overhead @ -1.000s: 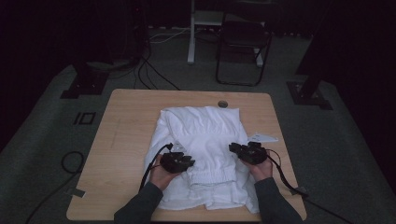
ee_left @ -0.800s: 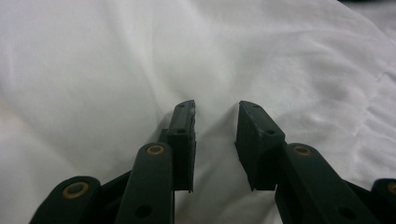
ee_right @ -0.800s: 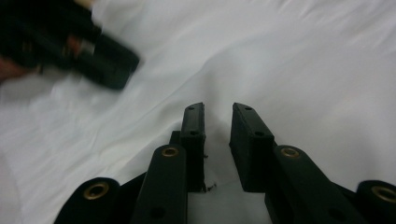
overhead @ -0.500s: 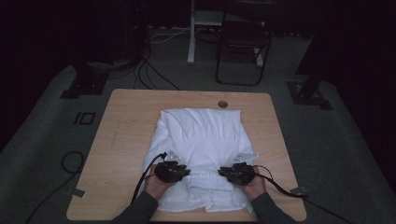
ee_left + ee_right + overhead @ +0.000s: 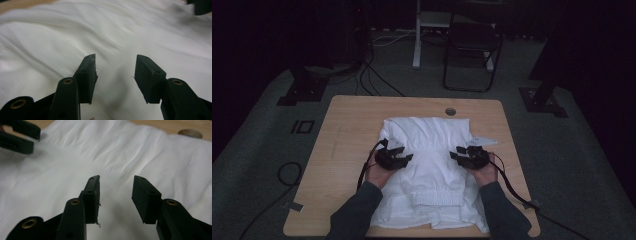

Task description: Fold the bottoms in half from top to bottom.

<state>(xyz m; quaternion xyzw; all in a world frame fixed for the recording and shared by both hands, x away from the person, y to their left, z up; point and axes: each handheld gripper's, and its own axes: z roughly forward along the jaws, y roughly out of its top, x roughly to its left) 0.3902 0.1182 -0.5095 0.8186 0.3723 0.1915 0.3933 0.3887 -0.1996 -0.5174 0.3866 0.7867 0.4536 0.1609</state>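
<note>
A white garment (image 5: 432, 150) lies folded on the wooden table (image 5: 347, 130), its ribbed hem (image 5: 437, 198) doubled over near the front edge. My left gripper (image 5: 404, 154) hovers over the garment's left part and my right gripper (image 5: 456, 152) over its right part, their jaws pointing inward. The left gripper (image 5: 116, 58) stands open just above the cloth, with nothing between its pads. The right gripper (image 5: 116, 178) is open too, likewise with nothing between its pads. Both pairs of jaws have just been opening. Each gripper view catches the other gripper at a top corner (image 5: 202, 6) (image 5: 17, 136).
A round cable hole (image 5: 450, 111) sits in the table's far edge, behind the garment. Beyond the table stand a dark chair (image 5: 472, 50) and a white post (image 5: 417, 35), with cables (image 5: 377, 75) on the floor. Stand bases (image 5: 299, 90) (image 5: 542, 100) flank the table.
Both hands first drew toward the table's near edge, then moved back up over the garment. Both grippers' jaws have opened, and the doubled hem now lies near the front edge.
</note>
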